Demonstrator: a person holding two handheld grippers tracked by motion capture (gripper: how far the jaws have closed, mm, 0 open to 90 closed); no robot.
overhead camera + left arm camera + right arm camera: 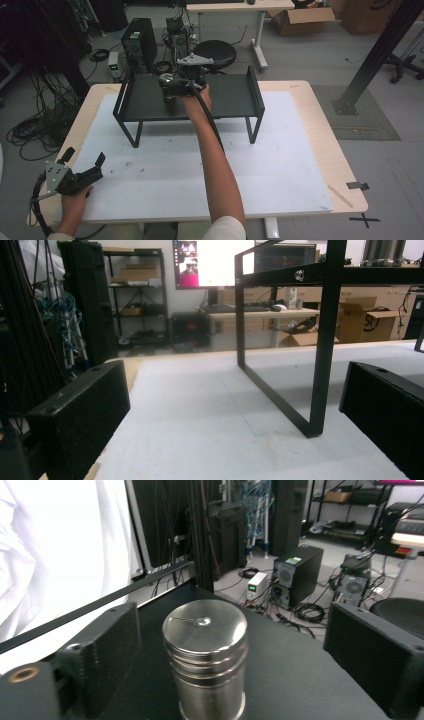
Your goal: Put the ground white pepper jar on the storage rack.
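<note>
A black metal rack stands on the white mat at the far half of the table. On its top surface a steel canister with a ribbed lid stands upright, seen as a dark cylinder from above. My right gripper reaches over the rack; its jaws stand open on either side of the canister, with a gap on both sides. My left gripper rests open at the table's near left corner, nothing between its jaws, facing the rack's leg frame.
Behind the table are a black stool, a computer tower and coils of cable on the floor at the left. A black slanted beam stands at the right. A cardboard box sits by a far desk.
</note>
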